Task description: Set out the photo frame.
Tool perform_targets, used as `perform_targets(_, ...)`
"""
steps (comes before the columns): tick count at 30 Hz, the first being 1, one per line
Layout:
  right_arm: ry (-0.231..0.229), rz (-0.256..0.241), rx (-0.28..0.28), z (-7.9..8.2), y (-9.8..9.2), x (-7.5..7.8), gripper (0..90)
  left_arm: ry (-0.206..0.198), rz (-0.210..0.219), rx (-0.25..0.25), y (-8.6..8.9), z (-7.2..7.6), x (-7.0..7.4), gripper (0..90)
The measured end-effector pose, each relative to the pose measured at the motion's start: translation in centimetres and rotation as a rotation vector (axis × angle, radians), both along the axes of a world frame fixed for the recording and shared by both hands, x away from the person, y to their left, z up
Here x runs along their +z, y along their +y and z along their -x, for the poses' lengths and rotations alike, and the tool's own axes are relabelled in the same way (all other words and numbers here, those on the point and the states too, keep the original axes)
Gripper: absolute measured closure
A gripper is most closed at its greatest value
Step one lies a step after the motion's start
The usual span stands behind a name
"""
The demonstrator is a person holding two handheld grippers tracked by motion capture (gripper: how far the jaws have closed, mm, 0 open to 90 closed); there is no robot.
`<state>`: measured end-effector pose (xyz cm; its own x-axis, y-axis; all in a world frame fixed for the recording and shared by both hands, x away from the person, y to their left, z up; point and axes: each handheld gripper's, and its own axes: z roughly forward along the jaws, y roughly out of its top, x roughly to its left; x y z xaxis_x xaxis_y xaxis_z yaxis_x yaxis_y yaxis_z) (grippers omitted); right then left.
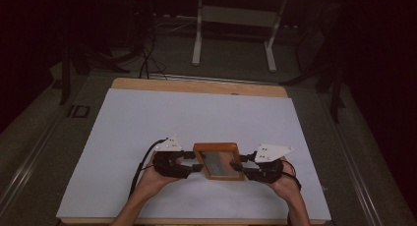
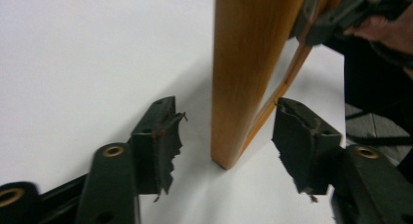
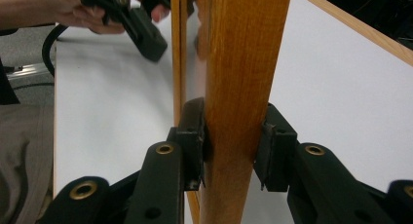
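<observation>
A wooden picture frame (image 1: 219, 160) with a glass or mirror face is held near the front of the white board (image 1: 147, 123). My right gripper (image 1: 238, 165) is shut on its right side; in the right gripper view both pads (image 3: 195, 136) press the wood of the frame (image 3: 238, 48). My left gripper (image 1: 194, 166) stands open at the frame's left side. In the left gripper view its jaws straddle the frame's edge (image 2: 243, 63) with a gap on each side, and the left gripper (image 2: 230, 124) touches nothing. The frame's lower corner sits close to the board.
The white board lies on a wooden tabletop (image 1: 196, 86) with free room at the back and sides. Behind the table stand a white desk frame (image 1: 197, 39) and floor cables (image 1: 147, 54). A person's hands (image 1: 147, 184) hold both grippers at the front edge.
</observation>
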<state>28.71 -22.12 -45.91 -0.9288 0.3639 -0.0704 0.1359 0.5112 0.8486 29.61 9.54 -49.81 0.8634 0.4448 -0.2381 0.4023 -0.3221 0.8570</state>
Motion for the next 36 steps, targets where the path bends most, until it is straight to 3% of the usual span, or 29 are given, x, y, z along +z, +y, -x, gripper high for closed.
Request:
perform_targets(5, 0.002, -0.002, 0.002, 0.0, -0.1, 0.0, 67.6, -0.003, -0.025, -0.021, -1.1, 0.1, -0.7, 48.4)
perform_targets(17, 0.009, 0.011, 0.008, -0.1, -0.4, -0.1, 67.6, -0.019, -0.031, -0.041, -2.5, -0.1, -1.4, 52.1)
perform_targets(25, 0.008, 0.022, 0.018, 0.0, -0.5, -0.1, 67.7, -0.039, -0.039, -0.048, -2.9, 0.1, -1.4, 51.7)
perform_targets(36, 0.016, 0.033, 0.025, -0.1, -0.7, -0.2, 66.7, -0.082, -0.08, -0.048, -3.1, 0.5, -1.1, 62.6)
